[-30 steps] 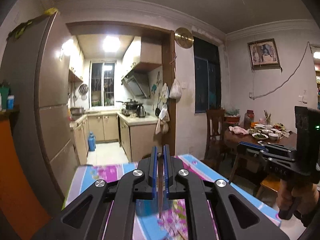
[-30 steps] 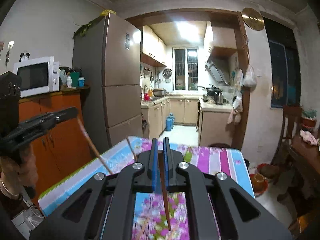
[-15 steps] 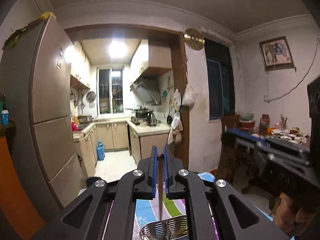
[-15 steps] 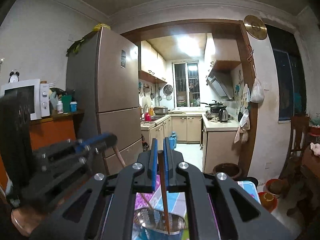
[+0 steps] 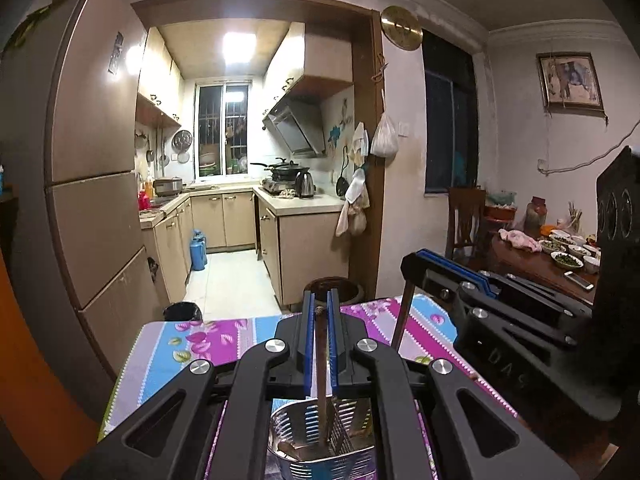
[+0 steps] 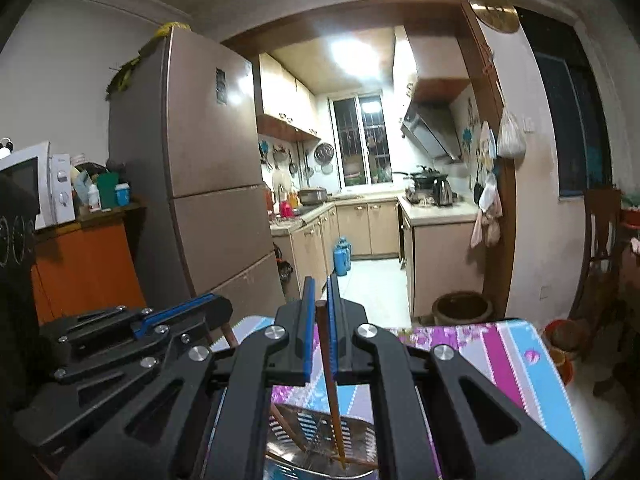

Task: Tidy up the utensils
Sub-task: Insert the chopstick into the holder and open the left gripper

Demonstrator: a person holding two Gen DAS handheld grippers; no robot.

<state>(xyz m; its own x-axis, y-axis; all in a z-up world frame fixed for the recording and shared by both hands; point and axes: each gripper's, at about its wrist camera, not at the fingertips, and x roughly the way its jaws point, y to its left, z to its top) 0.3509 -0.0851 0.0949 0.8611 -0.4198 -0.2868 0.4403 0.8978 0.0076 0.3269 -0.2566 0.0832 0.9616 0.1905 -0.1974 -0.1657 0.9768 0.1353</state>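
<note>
1. Chopstick [image 5: 321,384] pinched upright between the blue pads of the left gripper [image 5: 319,344], lower end down inside the perforated steel utensil holder [image 5: 304,428].
2. Second chopstick [image 6: 330,384] clamped between the pads of the right gripper [image 6: 319,332], tilted slightly, tip reaching into the same holder [image 6: 316,432], seen at the bottom of the right wrist view.
3. Holder standing on the floral tablecloth [image 5: 192,344] in pink, purple and blue stripes.
4. Both grippers over the holder, side by side: right gripper [image 5: 444,268] showing at the right edge of the left wrist view with its chopstick [image 5: 402,316] slanting down; left gripper [image 6: 188,312] showing at the left of the right wrist view.
5. Beyond the table: tall beige fridge [image 6: 192,168], kitchen doorway with cabinets and a window [image 6: 362,144].
6. To the left in the right wrist view: white microwave [image 6: 36,184] on an orange cabinet [image 6: 84,264].
7. To the right in the left wrist view: dining table [image 5: 532,264] with bowls of food, framed picture [image 5: 570,80] on the wall.
</note>
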